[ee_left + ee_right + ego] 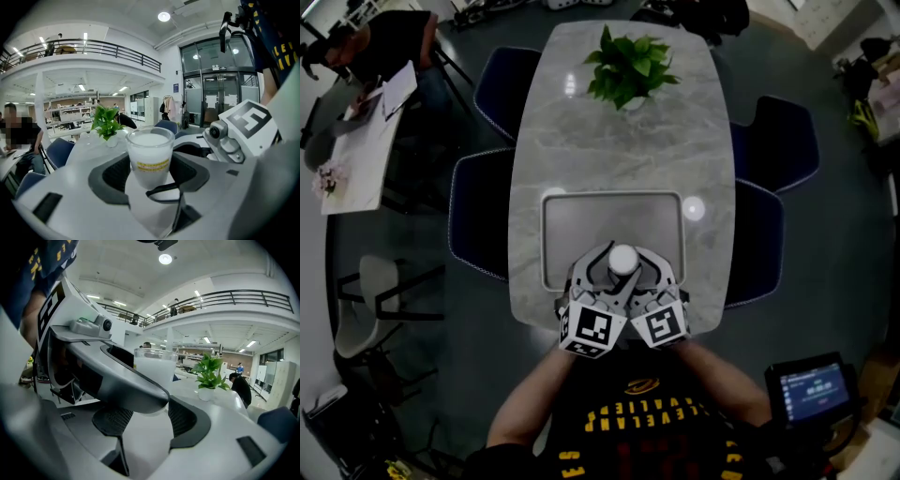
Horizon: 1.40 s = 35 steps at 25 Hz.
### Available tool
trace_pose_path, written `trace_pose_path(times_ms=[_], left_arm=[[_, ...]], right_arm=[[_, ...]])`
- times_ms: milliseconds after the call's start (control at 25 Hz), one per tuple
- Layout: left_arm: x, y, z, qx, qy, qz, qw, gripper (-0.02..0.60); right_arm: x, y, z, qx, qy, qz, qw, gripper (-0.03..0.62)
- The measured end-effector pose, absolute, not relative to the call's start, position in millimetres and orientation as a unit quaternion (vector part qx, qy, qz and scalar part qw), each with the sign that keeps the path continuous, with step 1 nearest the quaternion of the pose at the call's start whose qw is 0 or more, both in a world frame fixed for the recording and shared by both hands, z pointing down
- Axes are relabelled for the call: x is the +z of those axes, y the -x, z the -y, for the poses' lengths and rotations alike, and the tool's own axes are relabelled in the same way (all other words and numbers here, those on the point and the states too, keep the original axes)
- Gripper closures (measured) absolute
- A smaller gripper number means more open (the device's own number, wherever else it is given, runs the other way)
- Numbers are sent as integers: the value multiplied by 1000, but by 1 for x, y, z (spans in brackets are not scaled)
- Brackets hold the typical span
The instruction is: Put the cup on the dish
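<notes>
One marble table (619, 159) carries one rectangular grey dish (572, 225) and, at 12 o'clock, one potted plant (628, 66); the left gripper (149, 171) clamps the single white-filled cup (149, 145) over the dish's 6 o'clock edge; the right gripper (147, 420), at the cup's 5 o'clock, has its jaws wide and unclenched.

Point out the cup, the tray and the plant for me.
cup (149, 157), left gripper view, middle of its side wall.
tray (609, 220), head view, bare part of its floor.
plant (628, 64), head view, middle of its leaves.

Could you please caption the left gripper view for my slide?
A milky cup held in the left tongs, potted plant behind.
</notes>
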<state>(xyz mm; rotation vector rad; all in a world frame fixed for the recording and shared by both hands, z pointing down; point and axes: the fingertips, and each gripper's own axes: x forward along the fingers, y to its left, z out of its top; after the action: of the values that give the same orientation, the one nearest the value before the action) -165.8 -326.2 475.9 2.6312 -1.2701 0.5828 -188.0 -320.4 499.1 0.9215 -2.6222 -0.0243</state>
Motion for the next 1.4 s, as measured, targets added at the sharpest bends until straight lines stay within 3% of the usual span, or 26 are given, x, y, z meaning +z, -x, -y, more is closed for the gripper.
trace_pose_path(times_ms=[560,1400], left_arm=[[575,155,358,261,-888,364,102,322],[616,157,359,269,-899,326,114,322]], right_arm=[[591,175,356,-16,-337,897,285,352],[638,176,353,-15,-295,866,403,350]])
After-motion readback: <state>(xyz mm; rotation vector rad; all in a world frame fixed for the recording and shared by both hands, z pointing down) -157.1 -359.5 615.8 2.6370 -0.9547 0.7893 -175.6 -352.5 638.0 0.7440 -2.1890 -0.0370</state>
